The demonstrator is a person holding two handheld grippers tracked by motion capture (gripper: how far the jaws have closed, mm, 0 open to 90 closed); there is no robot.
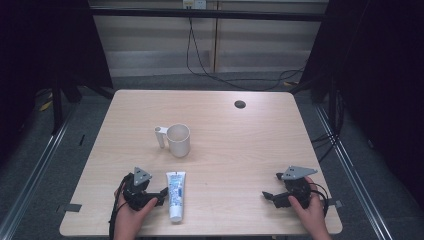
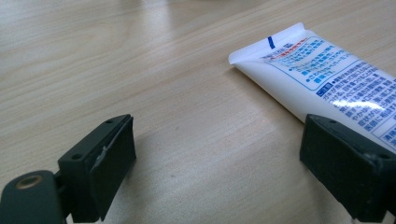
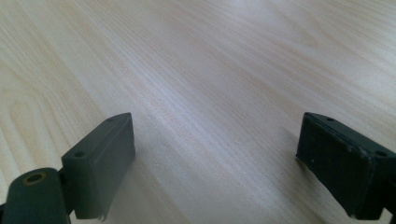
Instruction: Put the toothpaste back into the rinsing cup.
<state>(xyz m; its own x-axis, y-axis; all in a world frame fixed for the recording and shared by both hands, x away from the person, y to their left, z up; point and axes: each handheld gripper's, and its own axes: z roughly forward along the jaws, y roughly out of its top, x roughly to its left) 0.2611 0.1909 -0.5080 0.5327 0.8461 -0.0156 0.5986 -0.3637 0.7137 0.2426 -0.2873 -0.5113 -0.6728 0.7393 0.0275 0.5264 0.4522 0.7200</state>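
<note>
Pale wooden tabletop (image 1: 235, 135): my left gripper (image 1: 162, 192), jaws released, nears the white blue-printed toothpaste tube (image 1: 175, 195) at lower centre. Right gripper (image 1: 266, 195) idles, released. Next, straddle and pinch it.

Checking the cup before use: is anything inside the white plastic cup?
The white plastic cup shows a bare upper inner wall; its bottom is hidden by the rim.

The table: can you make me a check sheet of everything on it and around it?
Surface: pale wood table, round hole near far edge.
Job's things: toothpaste tube lying flat; cream mug upright behind it.
Clutter: nothing seen.
Grippers: left gripper open beside the tube, not holding it; right gripper open over bare wood.
Cables: black cable on the floor beyond.
Surroundings: dark curtains, grey floor.
</note>
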